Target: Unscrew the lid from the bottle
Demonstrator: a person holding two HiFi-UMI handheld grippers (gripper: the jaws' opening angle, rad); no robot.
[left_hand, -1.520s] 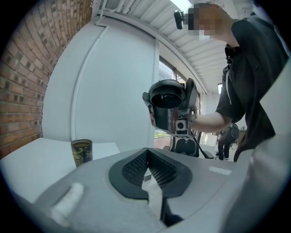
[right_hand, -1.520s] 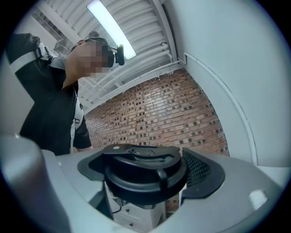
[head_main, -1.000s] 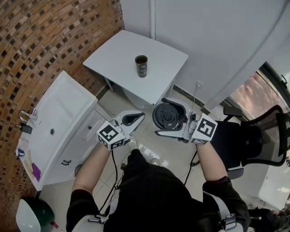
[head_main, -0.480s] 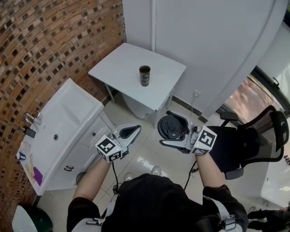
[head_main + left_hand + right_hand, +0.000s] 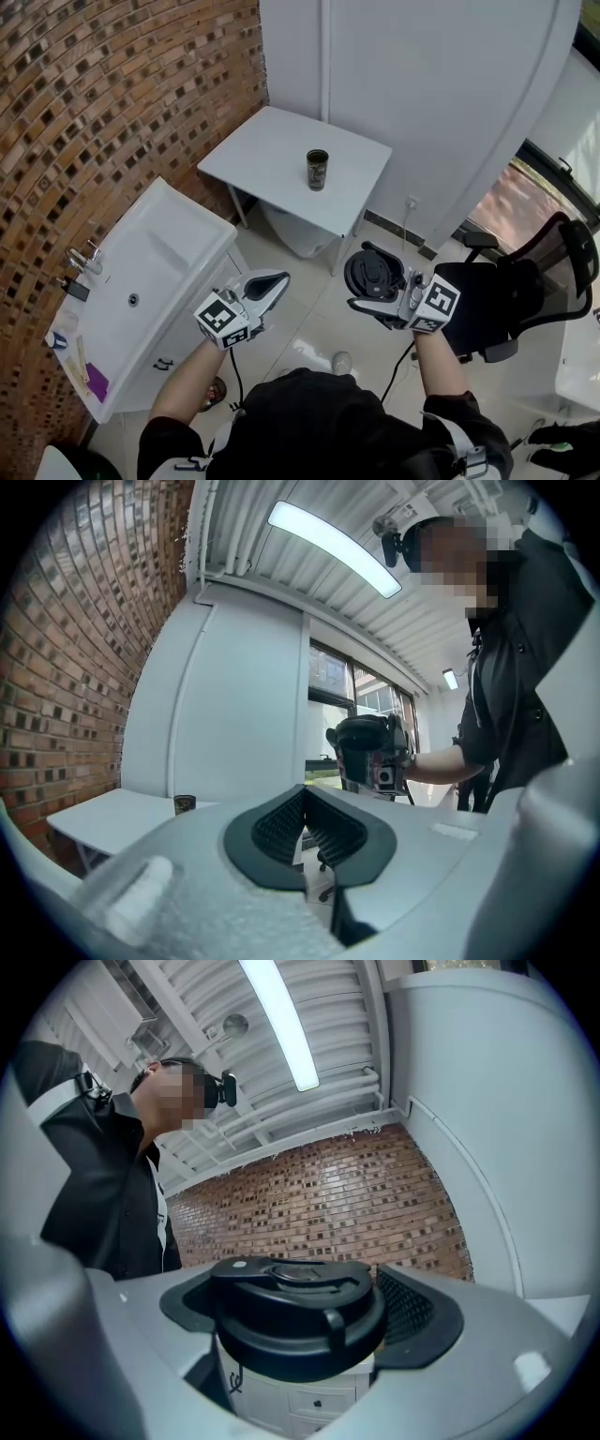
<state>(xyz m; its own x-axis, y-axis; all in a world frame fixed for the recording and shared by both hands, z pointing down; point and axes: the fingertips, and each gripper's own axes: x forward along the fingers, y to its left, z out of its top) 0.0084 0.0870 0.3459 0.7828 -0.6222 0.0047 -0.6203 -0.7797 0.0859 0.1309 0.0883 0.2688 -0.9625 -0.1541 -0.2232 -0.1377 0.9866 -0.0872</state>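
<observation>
My right gripper is shut on a round black lid with a flip catch on top, held out over the floor. In the right gripper view the lid fills the space between the jaws of that gripper; whether a bottle body hangs beneath it is hidden. My left gripper is shut with nothing in it, its ribbed pads pressed together, to the left of the lid. A dark, open-topped cylindrical container stands alone on the white table, beyond both grippers.
A white sink counter with drawers runs along the brick wall at left. A curved white wall rises behind the table. A black office chair stands at right. Pale tiled floor lies below the grippers.
Both grippers have slid lower in the head view, and the left one has drifted further left of the table. The lid stays in the right gripper; the left stays shut.
</observation>
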